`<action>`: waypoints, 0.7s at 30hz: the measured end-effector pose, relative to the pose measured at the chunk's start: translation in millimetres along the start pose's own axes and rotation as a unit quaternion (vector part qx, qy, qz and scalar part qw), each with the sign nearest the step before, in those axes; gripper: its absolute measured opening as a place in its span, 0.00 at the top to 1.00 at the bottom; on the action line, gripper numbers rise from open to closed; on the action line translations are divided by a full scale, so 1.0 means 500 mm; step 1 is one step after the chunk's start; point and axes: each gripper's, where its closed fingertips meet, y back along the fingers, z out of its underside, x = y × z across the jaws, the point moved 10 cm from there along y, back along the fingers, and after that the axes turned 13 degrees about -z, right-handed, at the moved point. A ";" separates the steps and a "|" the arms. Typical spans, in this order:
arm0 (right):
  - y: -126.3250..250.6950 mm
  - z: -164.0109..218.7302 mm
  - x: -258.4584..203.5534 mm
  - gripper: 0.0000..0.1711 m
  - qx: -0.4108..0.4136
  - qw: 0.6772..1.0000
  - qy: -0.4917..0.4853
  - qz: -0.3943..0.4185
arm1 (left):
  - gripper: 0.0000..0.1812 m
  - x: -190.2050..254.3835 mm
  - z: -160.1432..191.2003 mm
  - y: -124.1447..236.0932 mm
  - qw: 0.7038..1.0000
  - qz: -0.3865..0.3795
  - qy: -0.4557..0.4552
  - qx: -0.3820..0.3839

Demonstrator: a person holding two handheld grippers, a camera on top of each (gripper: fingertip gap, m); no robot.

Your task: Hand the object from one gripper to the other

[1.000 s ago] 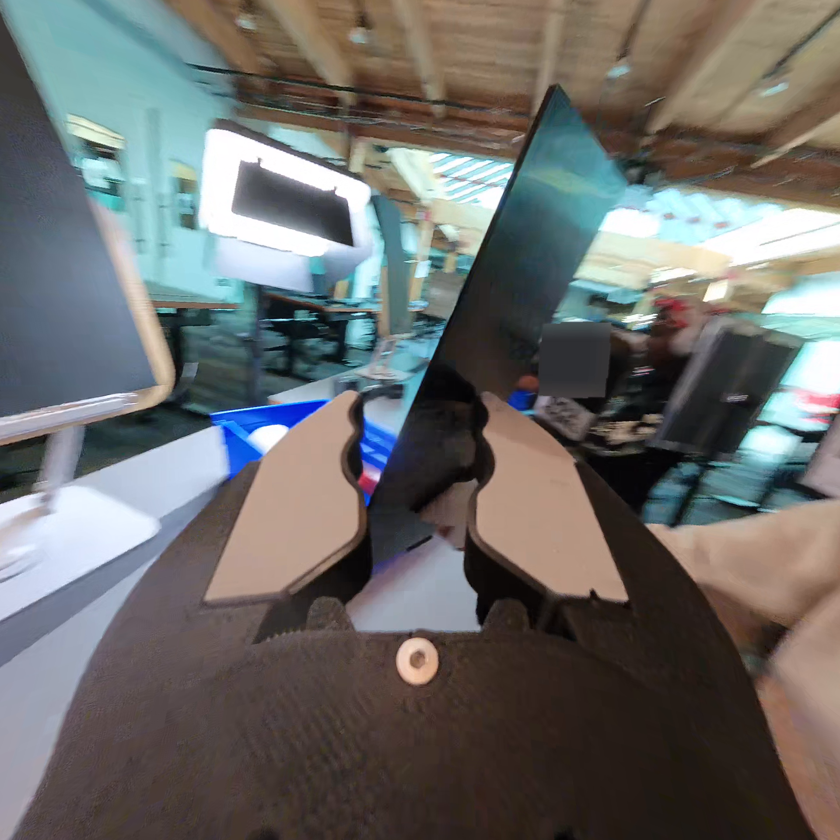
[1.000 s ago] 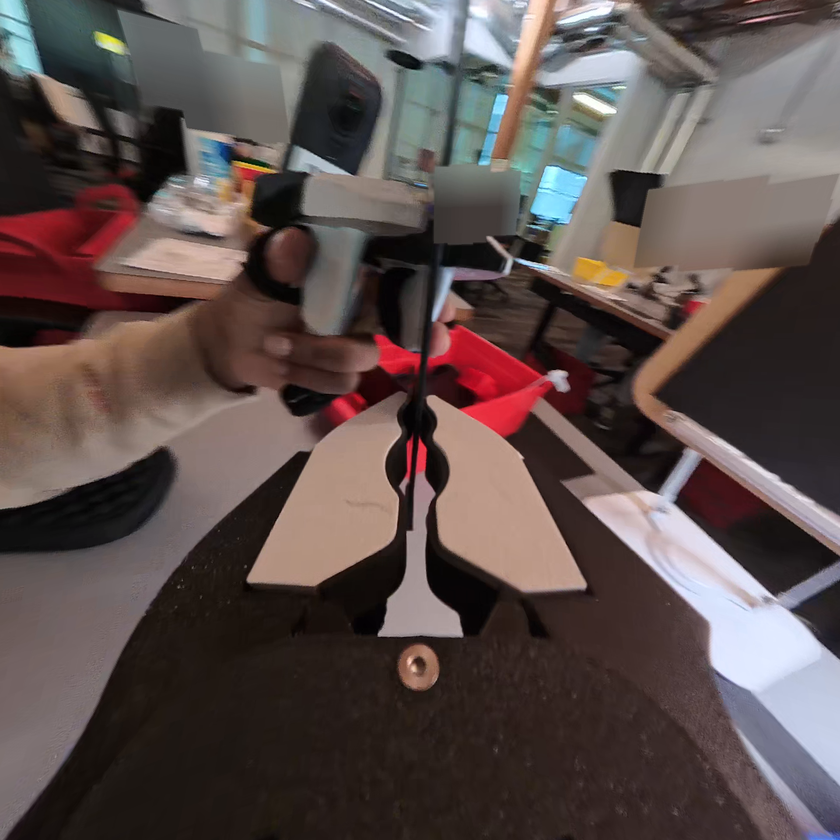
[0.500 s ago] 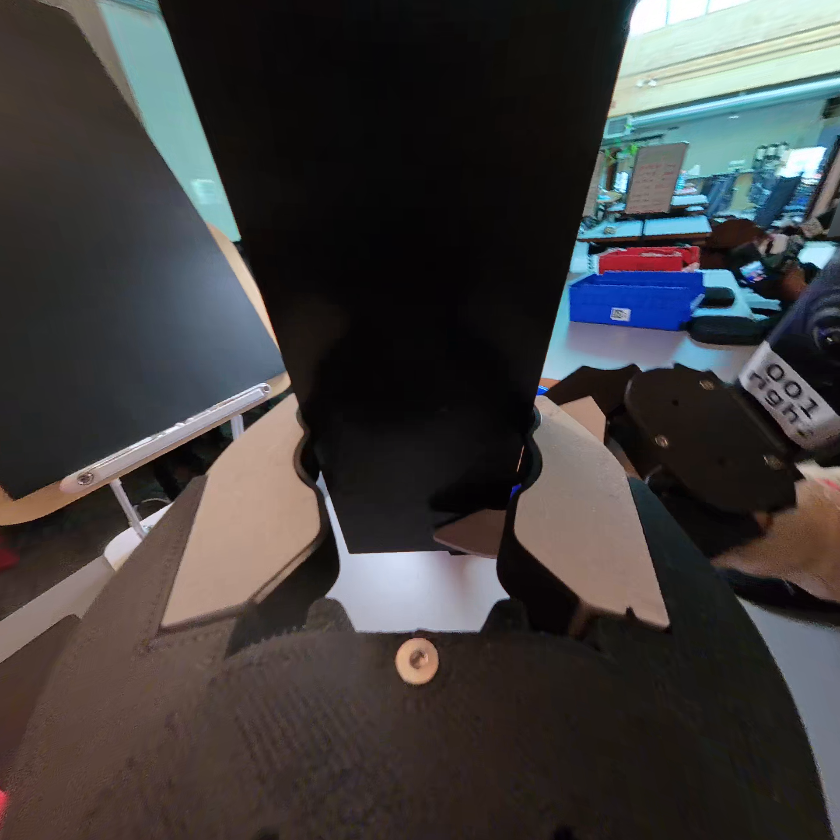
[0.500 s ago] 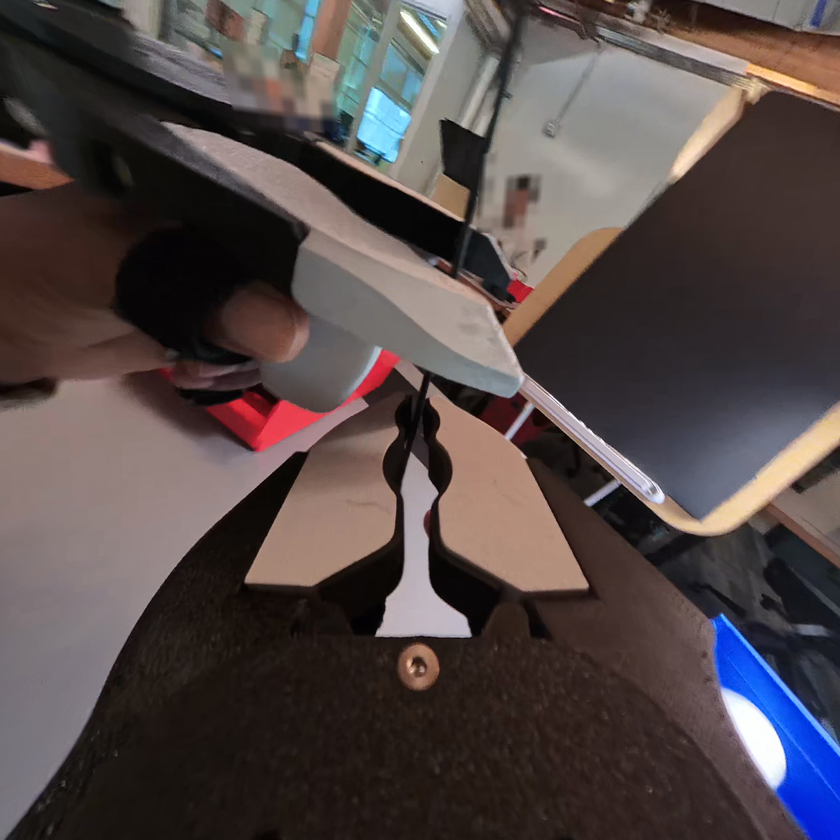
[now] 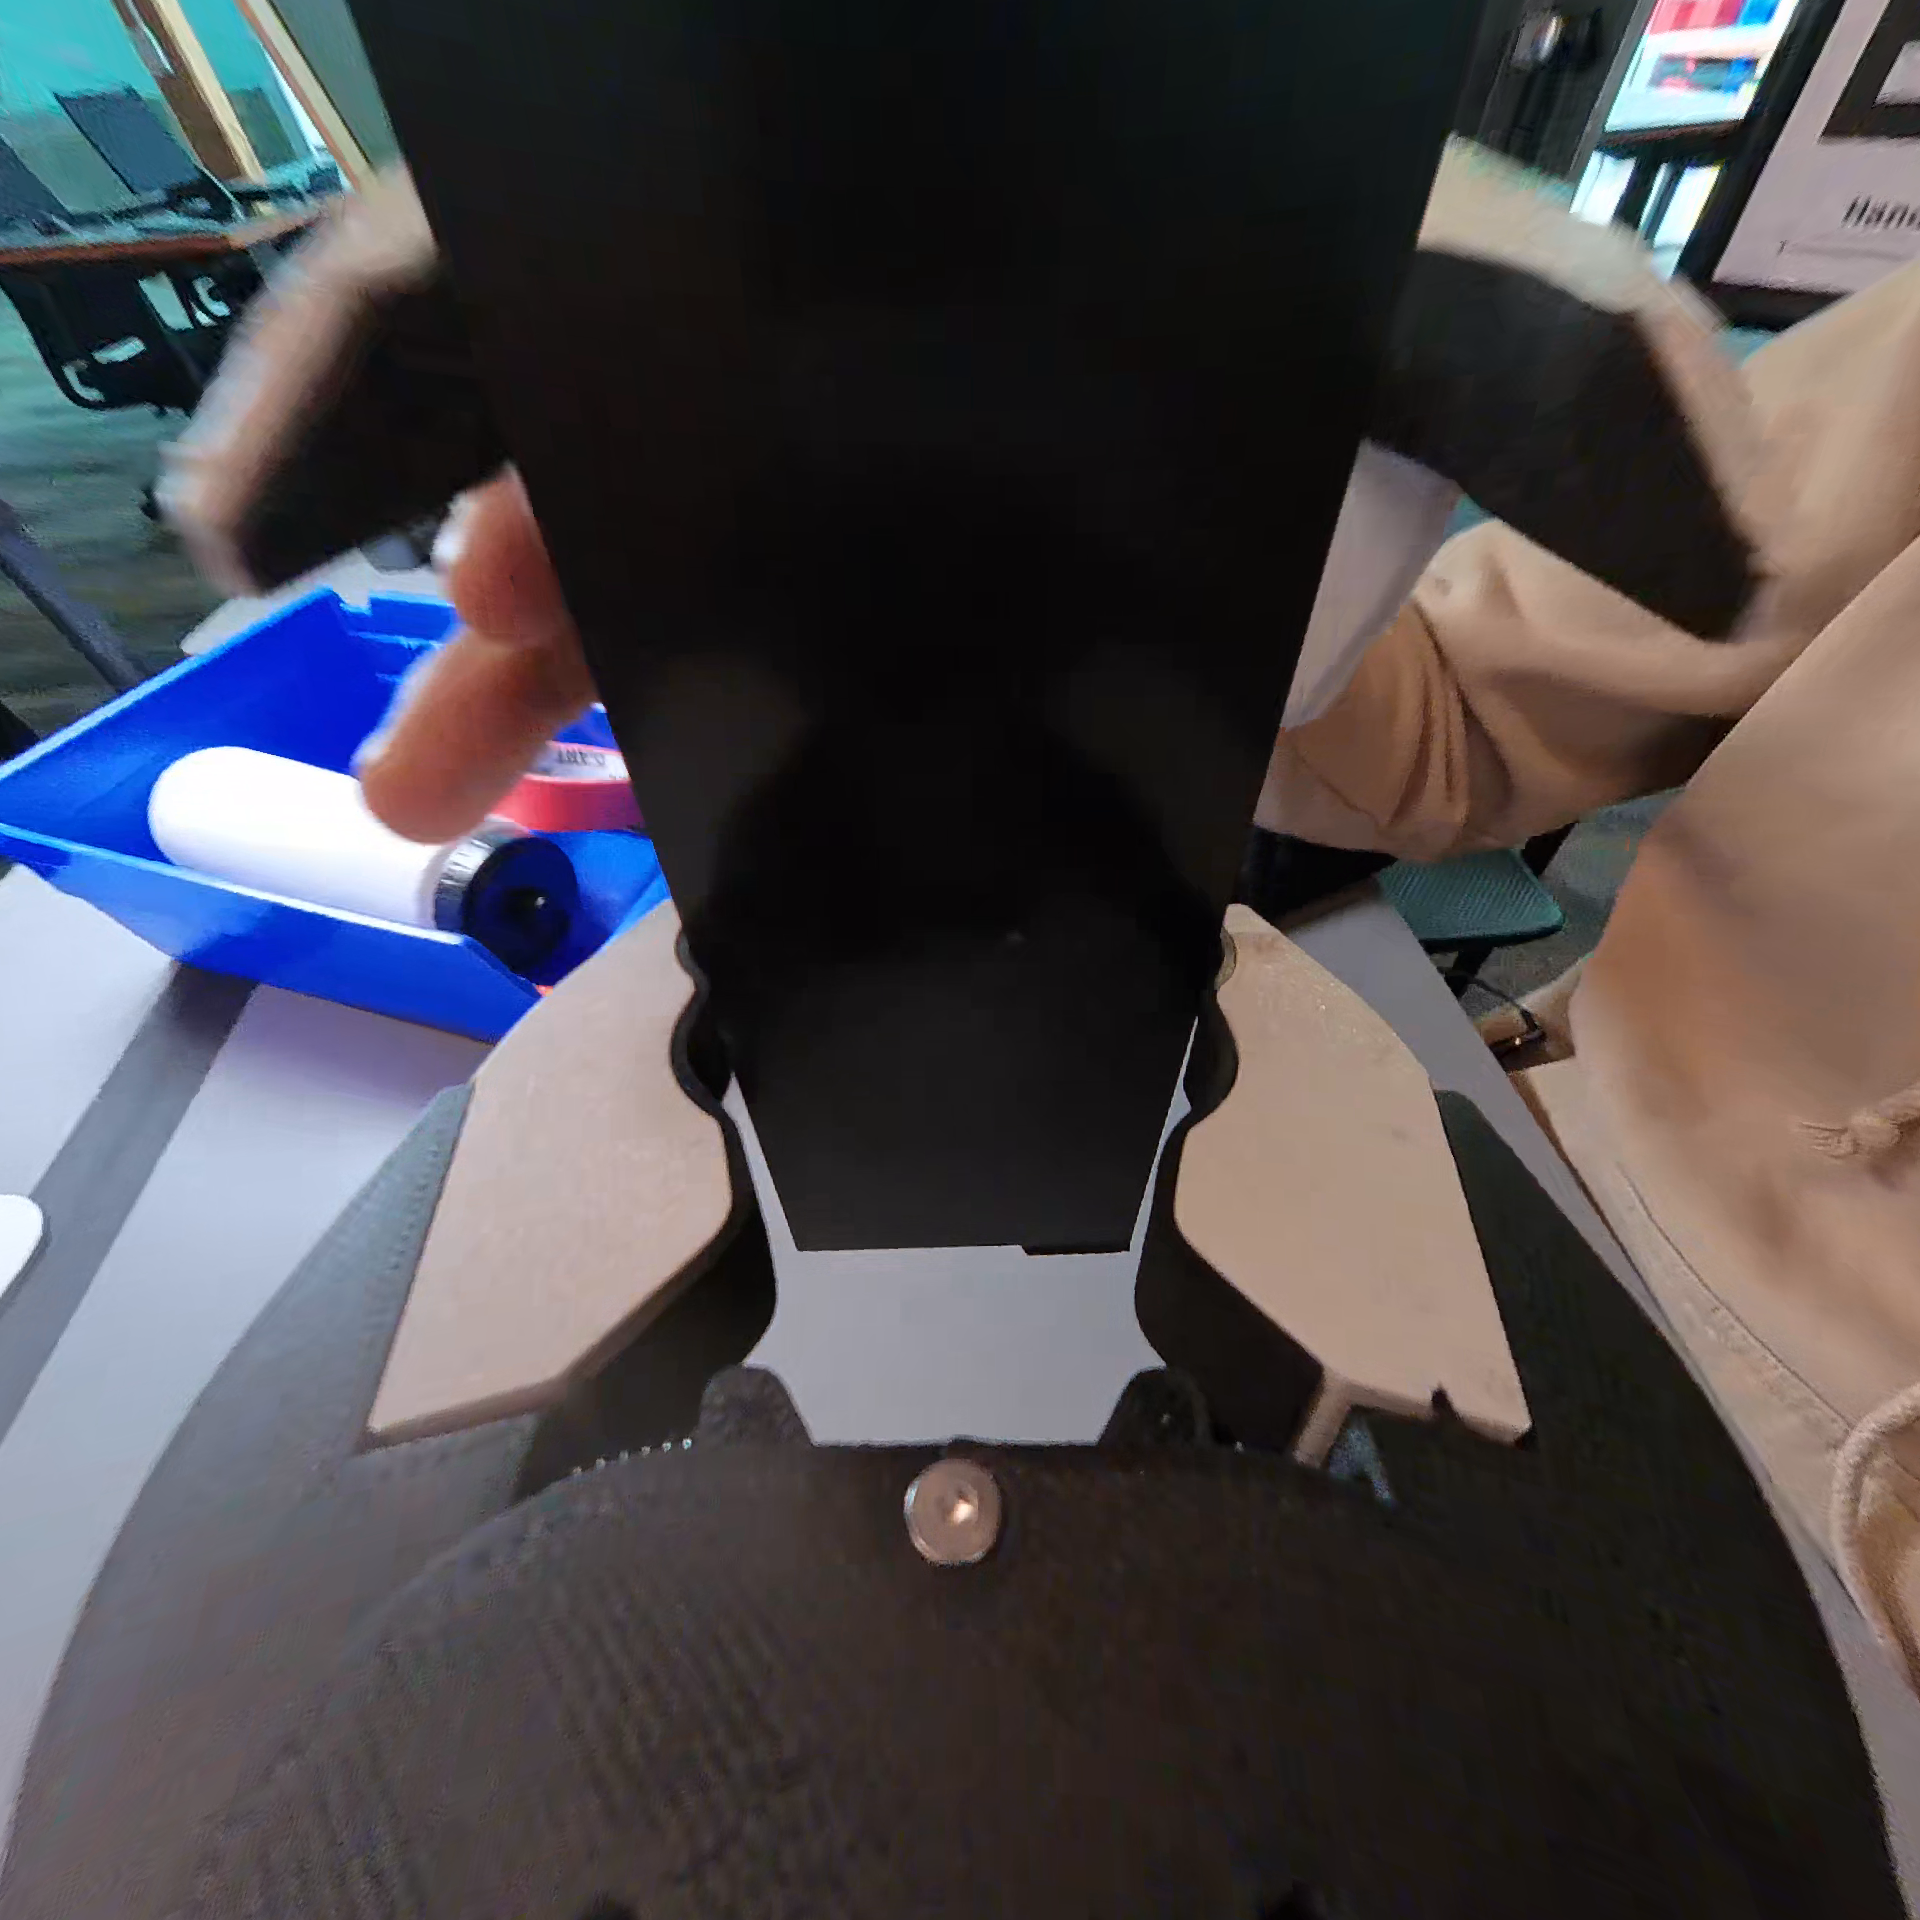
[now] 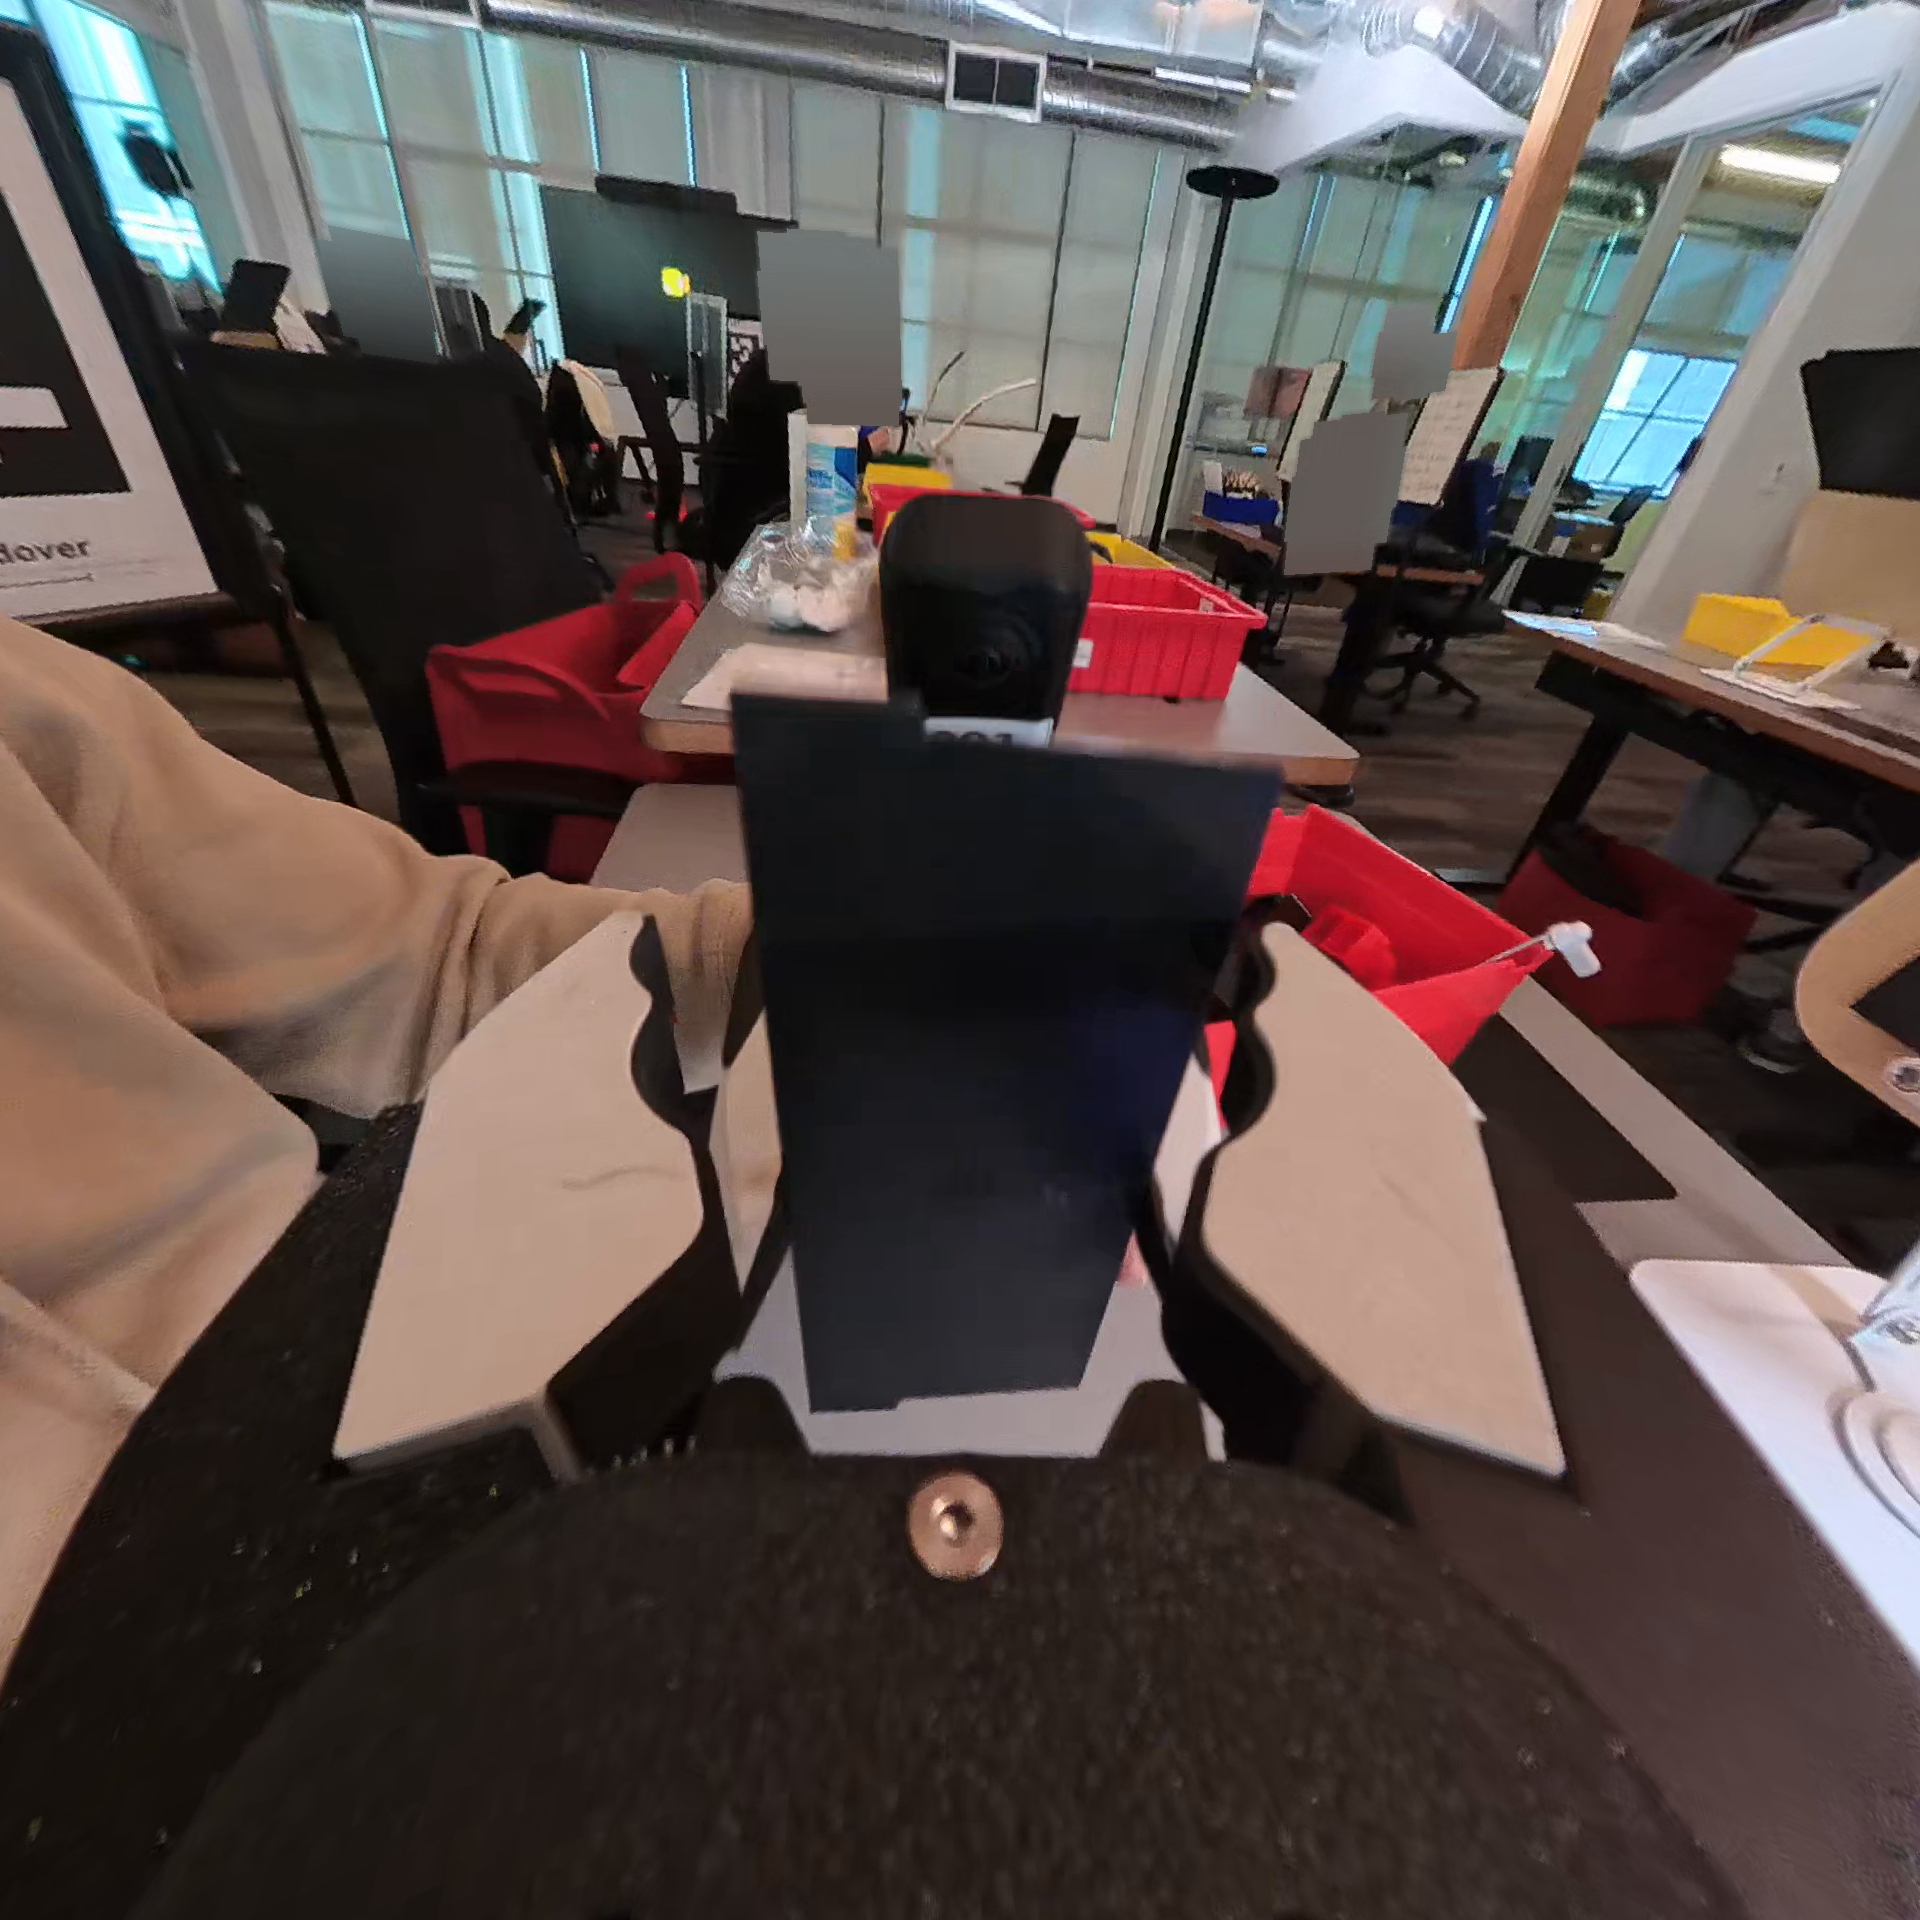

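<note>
Above the grey table [image 5: 935, 1340], my left claw [image 5: 951, 987] pinched the thin, stiff, seemingly light plate [image 5: 935, 520] by its side edges, my right claw [image 6: 951, 935] spread around it.

black panel [image 5: 935, 520] | blue bin [image 5: 260, 914] | red bins [image 6: 1164, 634]

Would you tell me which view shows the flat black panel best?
The right wrist view: the black panel shows its top edge and both sides between the right gripper's fingers. The left wrist view crops it at the frame's top.
</note>
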 end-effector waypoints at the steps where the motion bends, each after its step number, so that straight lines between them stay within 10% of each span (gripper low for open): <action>1: -0.006 0.002 0.000 0.39 -0.009 1.000 0.003 0.010 | 0.51 0.004 0.006 -0.010 1.000 0.003 -0.005 -0.011; 21: -0.073 0.095 0.032 0.44 -0.098 0.995 -0.014 0.003 | 0.46 -0.008 -0.053 0.088 0.998 -0.052 0.016 0.037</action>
